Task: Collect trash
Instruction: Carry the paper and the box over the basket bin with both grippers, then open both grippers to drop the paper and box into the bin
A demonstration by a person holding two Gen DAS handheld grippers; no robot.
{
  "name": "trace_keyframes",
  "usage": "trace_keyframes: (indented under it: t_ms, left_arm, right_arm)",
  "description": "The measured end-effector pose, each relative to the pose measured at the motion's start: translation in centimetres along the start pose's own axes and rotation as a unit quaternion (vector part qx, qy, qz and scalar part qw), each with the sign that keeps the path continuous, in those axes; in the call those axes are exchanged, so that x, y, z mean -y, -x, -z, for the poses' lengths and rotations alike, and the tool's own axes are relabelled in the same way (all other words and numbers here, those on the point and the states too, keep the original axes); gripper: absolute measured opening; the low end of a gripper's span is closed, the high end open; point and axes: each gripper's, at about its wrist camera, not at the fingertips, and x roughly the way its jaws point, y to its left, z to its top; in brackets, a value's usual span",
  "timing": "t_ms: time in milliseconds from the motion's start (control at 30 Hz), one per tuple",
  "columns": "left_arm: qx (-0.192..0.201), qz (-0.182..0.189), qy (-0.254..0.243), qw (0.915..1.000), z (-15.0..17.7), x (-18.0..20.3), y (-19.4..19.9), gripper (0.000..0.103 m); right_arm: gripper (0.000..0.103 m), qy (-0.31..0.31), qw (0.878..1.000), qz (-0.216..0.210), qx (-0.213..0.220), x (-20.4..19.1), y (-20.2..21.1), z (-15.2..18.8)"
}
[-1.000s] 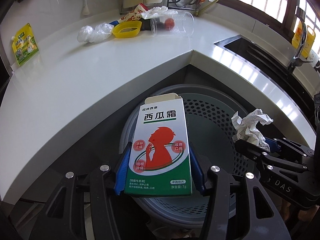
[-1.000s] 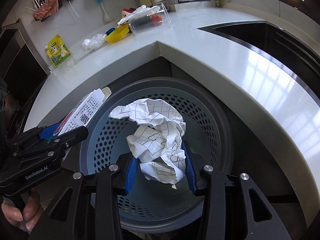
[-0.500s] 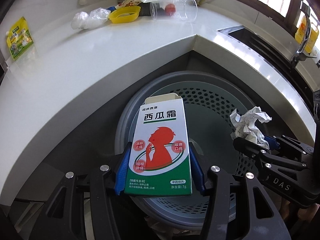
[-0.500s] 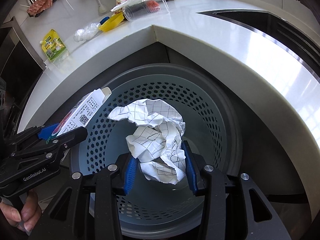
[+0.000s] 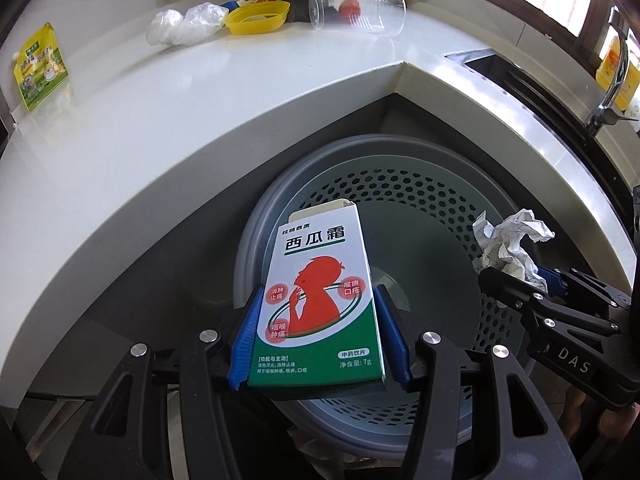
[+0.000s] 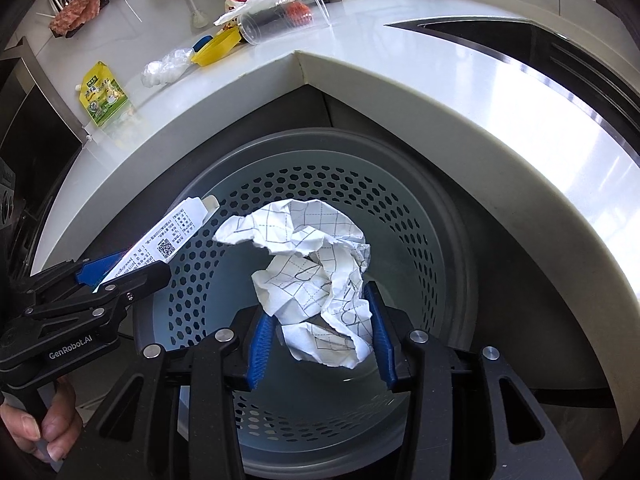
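Note:
My left gripper (image 5: 318, 338) is shut on a white, red and green medicine box (image 5: 320, 300), held upright over the grey perforated trash bin (image 5: 452, 208). In the right wrist view the same box (image 6: 168, 240) sticks out from the left gripper (image 6: 120, 276) over the bin's left rim. My right gripper (image 6: 320, 336) is shut on a crumpled sheet of checked white paper (image 6: 316, 280), hanging above the bin's (image 6: 432, 240) inside. The paper (image 5: 508, 244) and right gripper (image 5: 516, 280) also show at the right of the left wrist view.
The white corner counter (image 5: 160, 128) wraps round the bin. At its back lie a clear plastic cup (image 5: 360, 10), a yellow dish (image 5: 258, 18), clear plastic wrap (image 5: 184, 28) and a yellow-green pouch (image 5: 38, 66). A sink (image 6: 520, 36) is set in on the right.
Both views have tilted further down over the bin, so the counter's items sit higher in frame. Both grips are unchanged.

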Motion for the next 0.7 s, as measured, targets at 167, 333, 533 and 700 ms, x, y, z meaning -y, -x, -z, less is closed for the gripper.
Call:
trace_keyframes:
  t_ms: [167,333,533,700]
  left_arm:
    - [0.000,-0.003,0.002,1.0000,0.1,-0.1,0.0,0.053]
    - [-0.003,-0.005,0.005,1.0000,0.2,-0.4,-0.1,0.060]
    - [-0.001,-0.006,0.009,0.9999,0.3,-0.5,0.0,0.064]
    - [0.001,-0.006,0.009,0.9999,0.3,-0.6,0.1,0.065]
  right_arm:
    - [0.051,-0.001,1.000,0.004,0.005,0.1,0.3,0.0]
    - [0.064,-0.002,1.000,0.004,0.017,0.3,0.9,0.0]
    - [0.064,-0.005,1.000,0.005,0.018,0.5,1.1,0.2]
    - [0.064,-0.004,1.000,0.005,0.019,0.3,1.1,0.1]
